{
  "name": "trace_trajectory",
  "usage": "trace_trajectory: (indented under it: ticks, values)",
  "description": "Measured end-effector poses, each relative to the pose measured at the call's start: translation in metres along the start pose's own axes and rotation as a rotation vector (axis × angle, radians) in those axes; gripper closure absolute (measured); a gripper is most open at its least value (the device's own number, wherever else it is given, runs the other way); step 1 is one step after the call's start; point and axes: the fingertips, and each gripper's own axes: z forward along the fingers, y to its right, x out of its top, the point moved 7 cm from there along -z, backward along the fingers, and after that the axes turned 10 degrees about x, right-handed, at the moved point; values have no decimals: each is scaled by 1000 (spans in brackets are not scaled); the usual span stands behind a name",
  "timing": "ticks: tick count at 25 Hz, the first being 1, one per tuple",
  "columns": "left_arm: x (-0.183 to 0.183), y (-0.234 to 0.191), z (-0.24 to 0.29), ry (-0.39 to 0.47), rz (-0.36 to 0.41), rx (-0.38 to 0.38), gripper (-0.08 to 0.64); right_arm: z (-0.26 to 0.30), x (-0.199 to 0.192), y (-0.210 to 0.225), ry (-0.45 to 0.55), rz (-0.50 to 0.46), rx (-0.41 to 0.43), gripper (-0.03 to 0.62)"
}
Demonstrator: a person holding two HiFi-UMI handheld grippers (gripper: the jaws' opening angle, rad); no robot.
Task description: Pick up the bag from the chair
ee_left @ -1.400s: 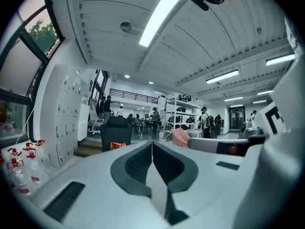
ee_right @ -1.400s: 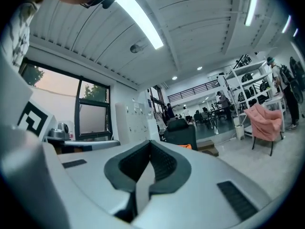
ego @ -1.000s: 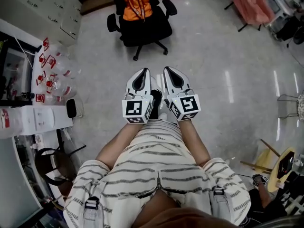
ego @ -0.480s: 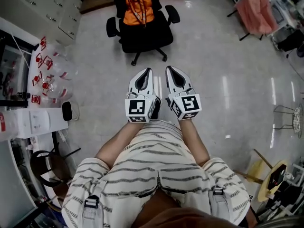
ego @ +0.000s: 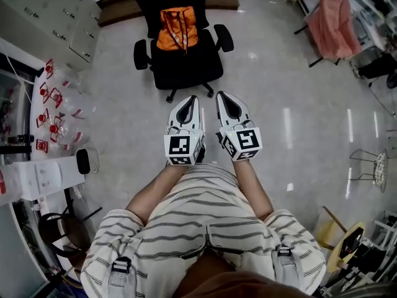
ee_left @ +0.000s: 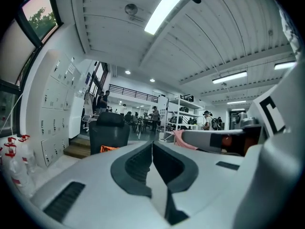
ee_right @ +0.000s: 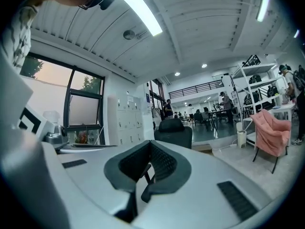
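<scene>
Glossy grey floor [ego: 282, 79] underfoot, left gripper [ego: 191, 100] and right gripper [ego: 222, 96] held side by side, jaws of both pressed together on nothing, black office chair [ego: 186, 73] just ahead, orange bag [ego: 177, 28] on its seat against the backrest.

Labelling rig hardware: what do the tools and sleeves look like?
The left tool and right tool are white tapering shells with dark padded insides, each bearing a white cube with black square markers. The sleeves are short, cream with thin dark stripes.
</scene>
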Motion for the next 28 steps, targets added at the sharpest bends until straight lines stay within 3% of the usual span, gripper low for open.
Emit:
trace_trajectory:
  ticks: [17,28]
  values:
    - [25,-84,160,-14,-14,57,537,173,19,86,-37,-8,14,574]
    - [25,-97,209,-49,-17,61,537,209,23,109,-55,-14,-9,574]
